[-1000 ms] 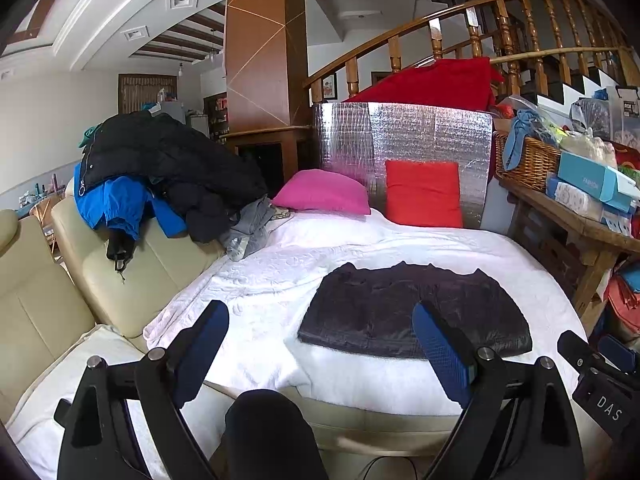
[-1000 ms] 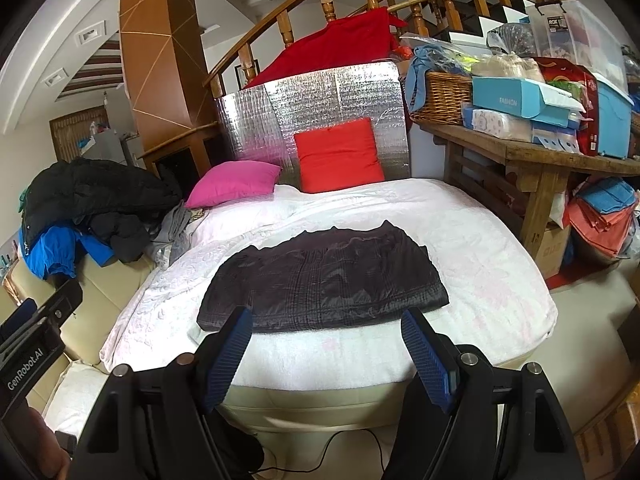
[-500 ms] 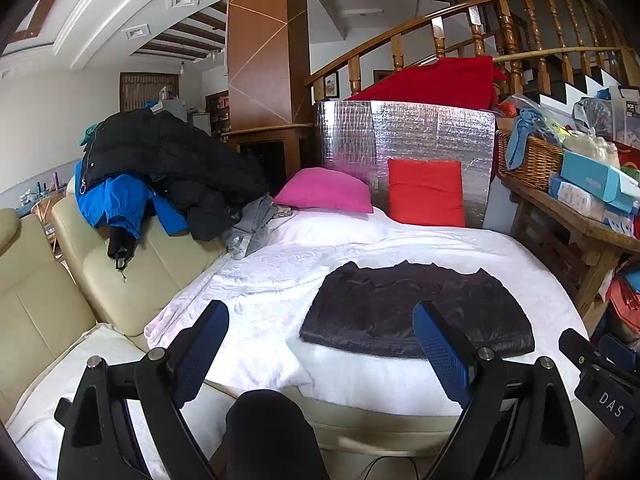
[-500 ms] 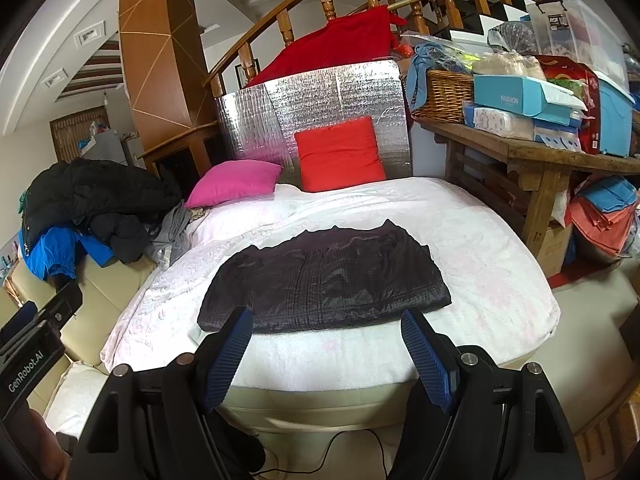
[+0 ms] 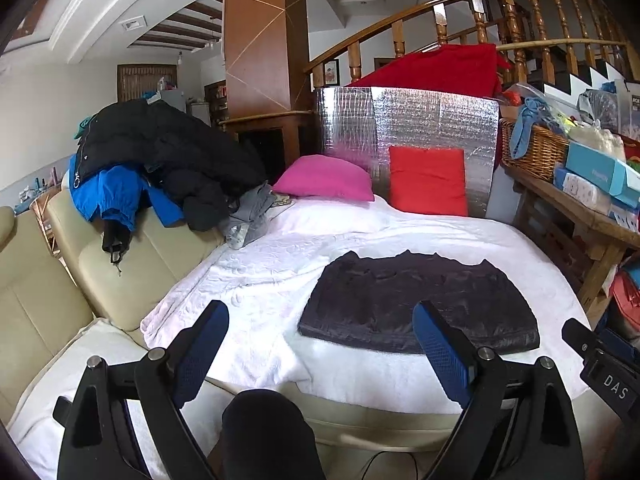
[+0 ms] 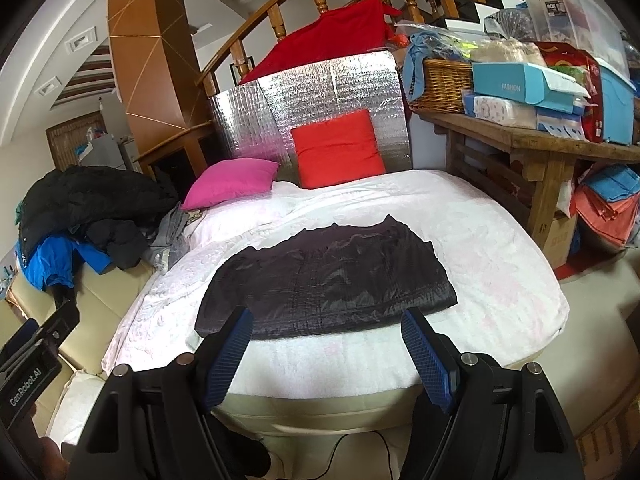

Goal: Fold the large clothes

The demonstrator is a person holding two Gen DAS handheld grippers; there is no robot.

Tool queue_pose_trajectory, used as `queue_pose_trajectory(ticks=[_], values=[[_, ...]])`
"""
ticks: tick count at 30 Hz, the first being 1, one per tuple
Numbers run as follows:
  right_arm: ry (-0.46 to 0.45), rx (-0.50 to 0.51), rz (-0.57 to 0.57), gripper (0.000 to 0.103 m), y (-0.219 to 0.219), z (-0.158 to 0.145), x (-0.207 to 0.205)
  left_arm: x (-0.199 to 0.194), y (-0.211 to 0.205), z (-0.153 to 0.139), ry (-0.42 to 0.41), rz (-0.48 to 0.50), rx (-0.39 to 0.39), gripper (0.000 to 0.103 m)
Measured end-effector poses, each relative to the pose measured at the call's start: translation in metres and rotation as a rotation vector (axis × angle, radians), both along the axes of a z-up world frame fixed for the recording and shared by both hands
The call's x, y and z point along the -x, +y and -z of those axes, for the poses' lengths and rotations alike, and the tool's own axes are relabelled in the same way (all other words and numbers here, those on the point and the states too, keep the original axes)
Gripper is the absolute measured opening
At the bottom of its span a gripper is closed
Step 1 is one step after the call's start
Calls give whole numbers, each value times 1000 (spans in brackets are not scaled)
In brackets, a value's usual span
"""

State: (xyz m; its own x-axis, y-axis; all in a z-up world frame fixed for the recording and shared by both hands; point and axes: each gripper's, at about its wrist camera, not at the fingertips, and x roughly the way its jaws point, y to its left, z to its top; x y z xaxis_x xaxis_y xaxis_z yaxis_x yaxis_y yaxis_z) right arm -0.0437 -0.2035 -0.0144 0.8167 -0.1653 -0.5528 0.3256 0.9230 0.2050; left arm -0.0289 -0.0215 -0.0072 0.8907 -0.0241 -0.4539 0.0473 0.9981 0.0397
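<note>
A dark folded jacket [image 5: 416, 304] [image 6: 328, 280] lies flat on the white bed cover [image 5: 280, 264] [image 6: 500, 240], near the front edge. My left gripper [image 5: 322, 312] hovers open short of the bed's front edge, with its right blue pad in front of the jacket's near hem and nothing between its pads. My right gripper [image 6: 328, 316] is open too, held back from the jacket's near hem and holding nothing. Each gripper's body shows at the edge of the other's view.
A pile of black and blue coats [image 5: 152, 160] [image 6: 80, 216] lies on the cream sofa [image 5: 48, 280] at the left. Pink [image 5: 326, 178] and red [image 5: 428, 180] cushions sit at the bed's head. A cluttered wooden table [image 6: 532, 148] stands to the right.
</note>
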Motion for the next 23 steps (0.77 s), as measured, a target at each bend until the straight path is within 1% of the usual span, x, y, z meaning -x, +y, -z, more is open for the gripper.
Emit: queue_pose_trajectory(ticks=[5, 8, 11, 15, 18, 20, 22, 23], values=[[25, -11, 1, 80, -6, 8, -13, -9, -11, 2, -15, 18, -33, 93], [42, -15, 8, 80, -14, 13, -25, -20, -16, 2, -9, 56, -11, 93], [58, -37, 25, 80, -27, 16, -36, -31, -20, 1, -8, 66, -4, 93], [61, -41, 45, 80, -38, 20, -45, -44, -24, 6, 24, 91, 7, 93], [77, -47, 35, 80, -40, 25, -54, -51, -25, 11, 46, 110, 22, 93], [92, -43, 28, 80, -40, 30, -60, -55, -25, 14, 44, 116, 32, 93], [103, -41, 24, 80, -39, 33, -65, -63, -25, 17, 68, 138, 47, 94], [106, -40, 23, 80, -41, 34, -68, -70, -25, 19, 89, 134, 49, 94]])
